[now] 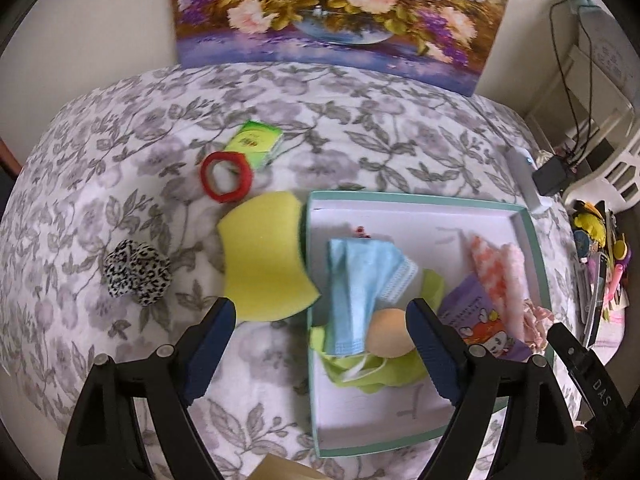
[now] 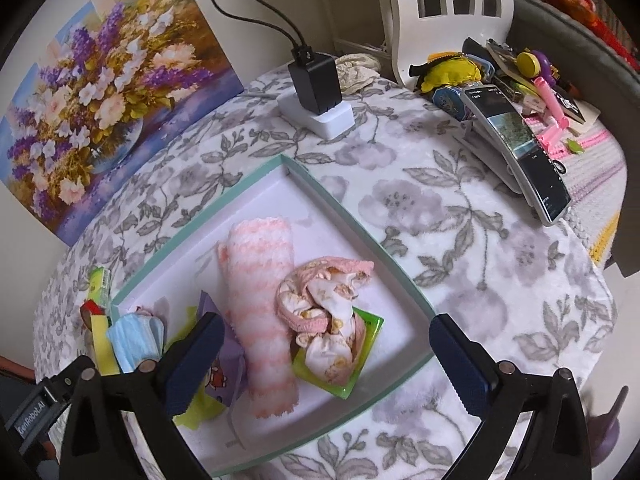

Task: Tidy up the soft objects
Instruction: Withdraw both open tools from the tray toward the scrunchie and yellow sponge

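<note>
The soft objects are split between the shallow teal-rimmed box (image 1: 532, 240) and the floral blanket (image 1: 120, 360) it sits on: inside lie the rolled pink towel (image 2: 264, 312), the bundle of pink printed cloth (image 2: 324, 320), the blue face mask (image 1: 360, 276), a lime-green cloth (image 1: 360, 372) and a peach-coloured round puff (image 1: 390, 332), while the yellow sponge (image 1: 260, 260) leans over the box's left wall, and the leopard-print scrunchie (image 1: 136, 272), the red ring (image 1: 226, 176) and the green tissue pack (image 1: 256, 144) lie out on the blanket, well apart from the box. The biggest risk, to my eye, is the sponge: it is broad and springy, so a pinch at one corner would probably let it flex and slip, and pushing on it could shove the light box sideways on the plush cover. The mask, draped over the puff, could snag a jaw and be dragged back out. The scrunchie sits low in the pile, so a shallow grab may close on blanket instead. The left gripper (image 1: 320, 348) hangs above the box's left wall, angled down, jaws spread wide and empty, one finger over the blanket and one over the box. The right gripper (image 2: 324, 364) hovers over the box's near corner, jaws likewise wide apart, holding nothing
</note>
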